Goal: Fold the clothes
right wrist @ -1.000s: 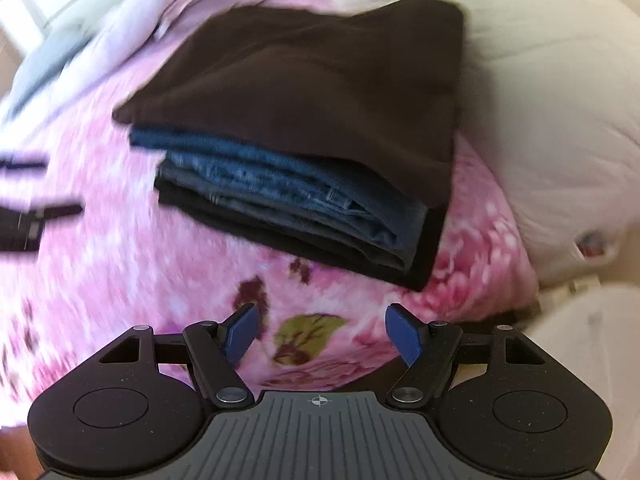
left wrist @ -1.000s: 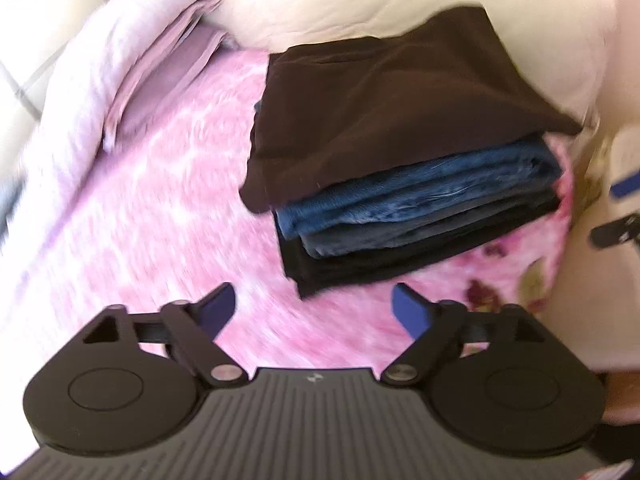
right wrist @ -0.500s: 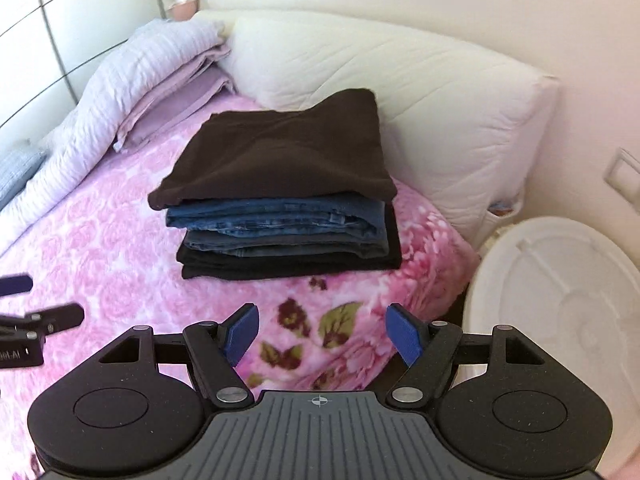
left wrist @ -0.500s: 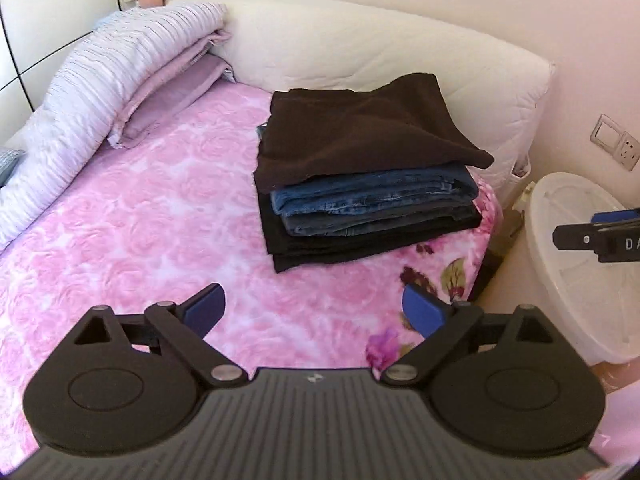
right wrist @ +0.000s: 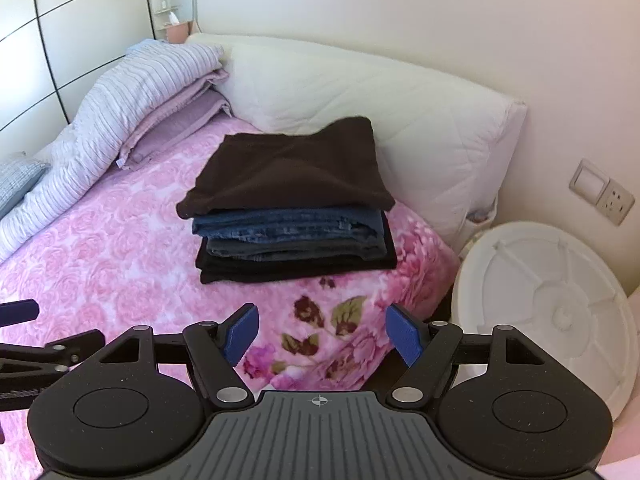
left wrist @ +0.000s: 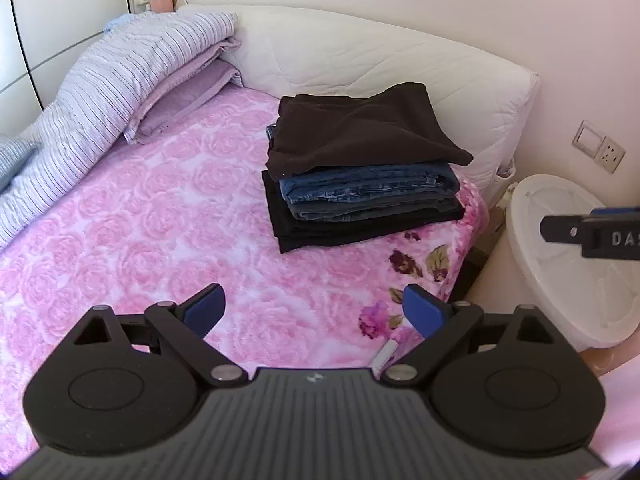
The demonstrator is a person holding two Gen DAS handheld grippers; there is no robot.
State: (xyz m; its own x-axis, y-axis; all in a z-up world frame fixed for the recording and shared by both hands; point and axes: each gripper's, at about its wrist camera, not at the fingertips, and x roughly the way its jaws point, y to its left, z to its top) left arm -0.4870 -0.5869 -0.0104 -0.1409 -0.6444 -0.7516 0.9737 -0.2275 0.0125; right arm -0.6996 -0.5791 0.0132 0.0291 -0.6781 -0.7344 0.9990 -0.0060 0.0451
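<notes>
While both tools gape, folded clothes.

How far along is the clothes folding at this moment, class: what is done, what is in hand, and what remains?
Done: a stack of folded clothes sits on the pink bedspread, with a brown garment on top, jeans beneath and a black piece at the bottom. In hand: nothing; the left gripper and right gripper are open and empty, short of the stack. Left: no unfolded clothing is in view.
</notes>
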